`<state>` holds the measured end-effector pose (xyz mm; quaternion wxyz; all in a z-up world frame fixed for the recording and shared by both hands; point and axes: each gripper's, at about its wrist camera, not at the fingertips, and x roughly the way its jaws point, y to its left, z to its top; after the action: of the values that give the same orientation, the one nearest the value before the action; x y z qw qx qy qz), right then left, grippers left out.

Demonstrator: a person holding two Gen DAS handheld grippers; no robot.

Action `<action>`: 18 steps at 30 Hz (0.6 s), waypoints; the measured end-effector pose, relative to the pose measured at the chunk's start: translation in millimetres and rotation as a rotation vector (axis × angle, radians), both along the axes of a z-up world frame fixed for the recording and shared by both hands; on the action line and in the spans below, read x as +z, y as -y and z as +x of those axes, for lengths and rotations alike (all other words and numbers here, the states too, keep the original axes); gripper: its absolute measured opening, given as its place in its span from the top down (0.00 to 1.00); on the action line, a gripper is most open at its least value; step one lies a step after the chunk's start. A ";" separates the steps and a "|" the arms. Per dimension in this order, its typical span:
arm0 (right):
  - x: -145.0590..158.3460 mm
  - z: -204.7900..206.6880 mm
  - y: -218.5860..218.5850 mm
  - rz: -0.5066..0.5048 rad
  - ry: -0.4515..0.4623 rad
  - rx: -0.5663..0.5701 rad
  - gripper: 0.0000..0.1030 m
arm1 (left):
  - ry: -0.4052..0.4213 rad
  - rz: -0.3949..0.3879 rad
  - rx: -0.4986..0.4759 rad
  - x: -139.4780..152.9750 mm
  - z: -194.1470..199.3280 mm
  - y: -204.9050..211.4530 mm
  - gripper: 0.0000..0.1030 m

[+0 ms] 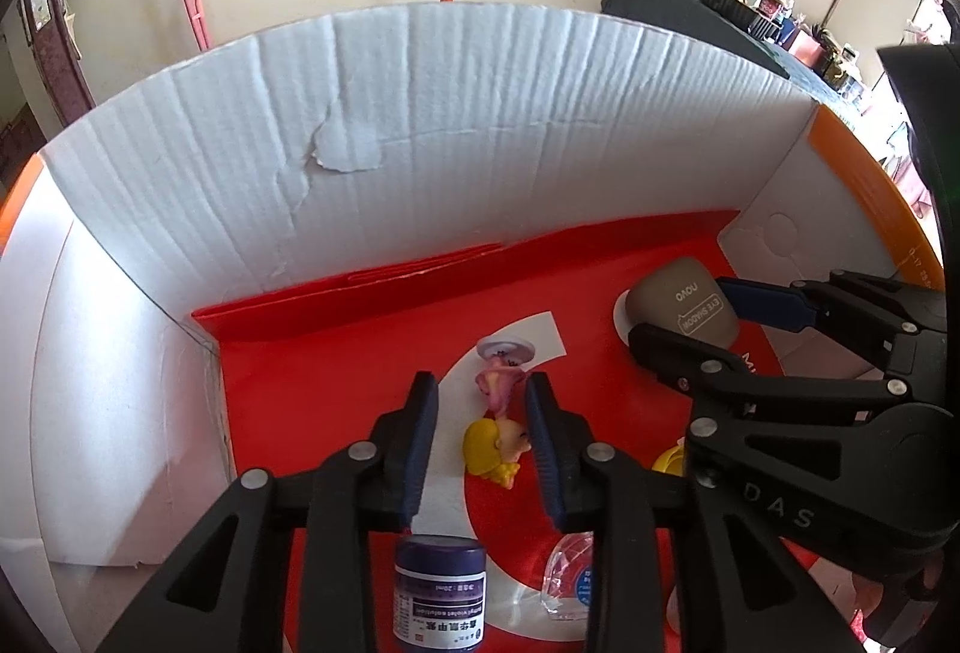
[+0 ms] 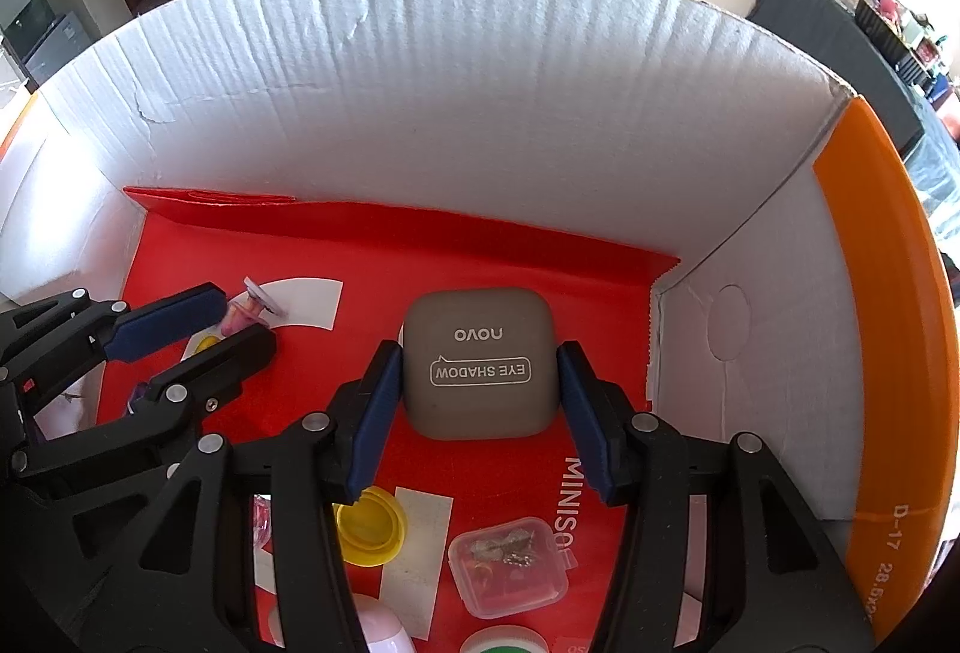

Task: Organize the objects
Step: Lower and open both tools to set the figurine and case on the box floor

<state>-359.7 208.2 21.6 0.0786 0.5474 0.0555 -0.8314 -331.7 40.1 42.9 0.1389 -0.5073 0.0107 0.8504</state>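
- I have both tools down inside the white cardboard box (image 2: pixel 456 101), whose floor is covered by a red bag (image 2: pixel 480 257); the small things lie loose on that bag, which I take to be why I work from above.
- The eye shadow case (image 2: pixel 477 362) lies flat on the red bag, near the box's right wall, label up and readable from the far side. Flat like this, its 2 side edges are what I can reach, so I judge that is why my right tool (image 2: pixel 474 413) straddles it.
- Right tool: spread a little wider than the case, 1 blue pad (image 2: pixel 375 416) on each side of it. The left pad looks to be just at the case's edge, the right one slightly apart; nothing is clamped, as far as I can tell.
- Left of the case, the doll (image 1: pixel 501 428) lies on its side on the bag, yellow head toward me, its round stand (image 1: pixel 504 352) toward the back wall.
- Left tool (image 1: pixel 485 443): released, its pads flanking the doll with a gap on each side, gripping nothing. I judge it is lined up along the doll's length for a pinch across the body.
- Nearer me than the case lie a yellow lid (image 2: pixel 371 530) and a clear box (image 2: pixel 509 563) of trinkets; nearer me than the doll stand a purple jar (image 1: pixel 439 590) and a clear bottle (image 1: pixel 570 575).
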 end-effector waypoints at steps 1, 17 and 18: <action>0.2 0.3 0.3 -0.001 -0.004 0.000 0.50 | -0.002 0.000 0.002 0.7 0.4 1.0 0.67; 21.2 13.3 2.2 0.002 -0.047 0.012 0.46 | -0.054 0.038 0.027 22.8 23.4 13.5 0.53; 23.2 14.9 2.2 0.004 -0.054 0.011 0.46 | -0.059 0.044 0.031 24.8 26.8 15.2 0.52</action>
<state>-344.8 205.9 44.9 0.0806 0.5243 0.0625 -0.8454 -304.9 24.9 67.7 0.1365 -0.4789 -0.0115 0.8671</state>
